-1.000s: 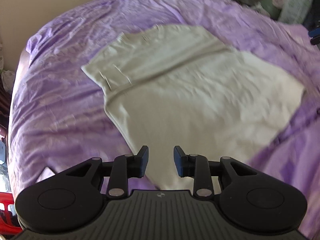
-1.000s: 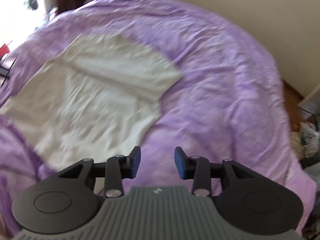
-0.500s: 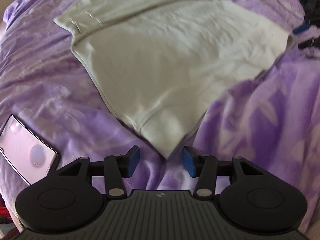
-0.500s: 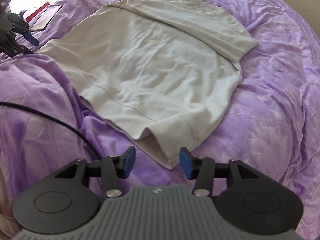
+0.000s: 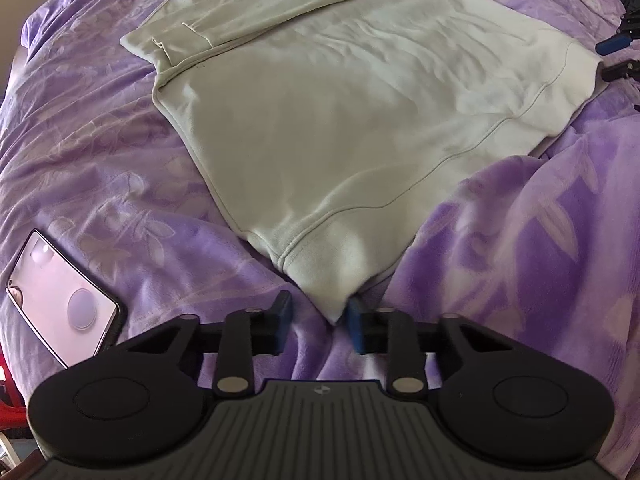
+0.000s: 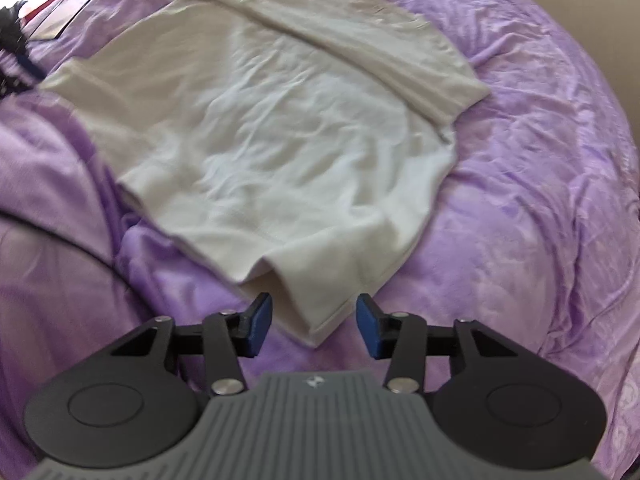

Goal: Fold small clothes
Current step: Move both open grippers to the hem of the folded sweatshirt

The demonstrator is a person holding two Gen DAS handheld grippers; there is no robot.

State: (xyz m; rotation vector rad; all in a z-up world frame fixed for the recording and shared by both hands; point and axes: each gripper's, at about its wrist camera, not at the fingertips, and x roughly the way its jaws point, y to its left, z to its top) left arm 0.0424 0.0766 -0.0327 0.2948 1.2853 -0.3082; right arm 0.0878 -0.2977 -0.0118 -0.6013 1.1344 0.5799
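Shirt (image 5: 340,112) lies flat on the bed (image 5: 88,152). We have brought both released grippers, left (image 5: 318,318) and right (image 6: 314,326), down to its 2 hem corners since 1 second ago; pinching comes next, we judge.

Matt cream knit sweatshirt (image 5: 340,120) on plush purple fleece blanket (image 5: 100,140); glossy phone (image 5: 60,300).

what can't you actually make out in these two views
- Right wrist view: the cream shirt is motion-blurred, so its seams and far hem corner by the left gripper are unclear.
- Left wrist view: the right gripper is cut off by the frame edge.
- Left wrist view: the phone screen is too washed out to read.
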